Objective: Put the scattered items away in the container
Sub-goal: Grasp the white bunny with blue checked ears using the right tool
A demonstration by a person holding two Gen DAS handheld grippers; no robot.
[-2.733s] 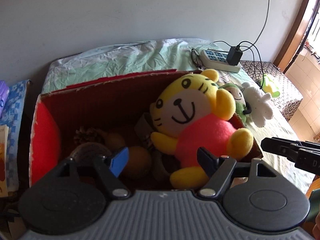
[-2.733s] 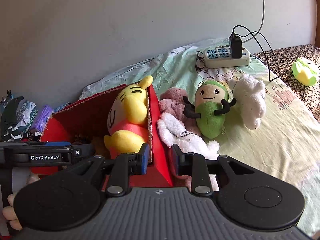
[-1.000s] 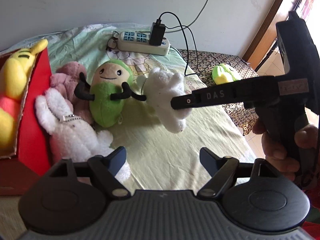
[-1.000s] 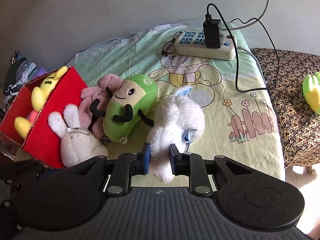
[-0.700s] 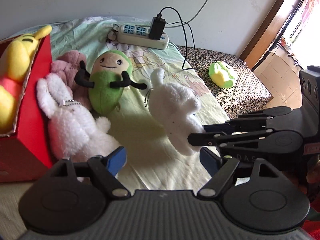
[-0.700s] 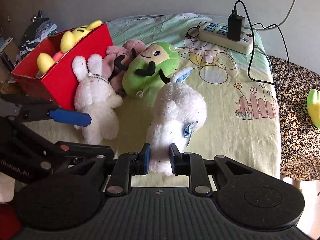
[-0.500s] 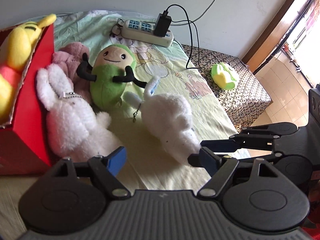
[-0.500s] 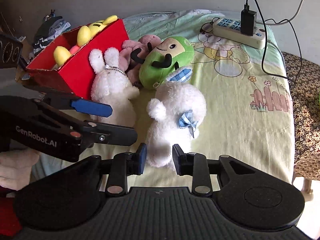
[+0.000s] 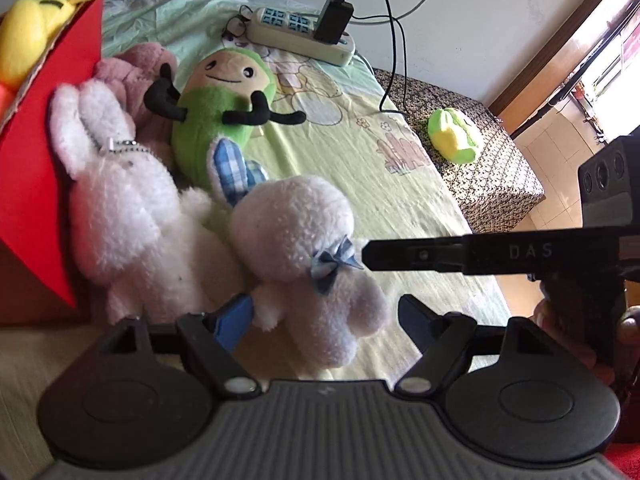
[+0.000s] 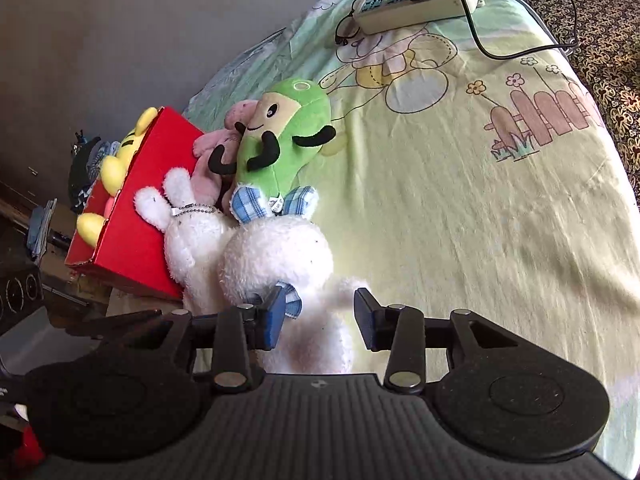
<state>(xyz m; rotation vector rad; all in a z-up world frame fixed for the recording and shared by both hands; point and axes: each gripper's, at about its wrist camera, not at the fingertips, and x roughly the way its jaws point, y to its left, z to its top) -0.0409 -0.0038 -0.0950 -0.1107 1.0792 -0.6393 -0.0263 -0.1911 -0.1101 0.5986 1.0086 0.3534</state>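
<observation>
Right wrist view: the right gripper (image 10: 319,314) is standing spread, its jaws flanking the body of the fluffy white plush (image 10: 280,264) with plaid blue ears, apparently brushing its fur without clamping it. Left wrist view: the left gripper (image 9: 326,320) is gaping wide around that same plush (image 9: 296,240), which is lying on the printed cotton sheet (image 9: 360,168). At ten o'clock, a shaggy white rabbit (image 9: 120,208) is leaning against the smooth red cardboard box (image 9: 36,152), beside a velvety green doll (image 9: 224,108).
</observation>
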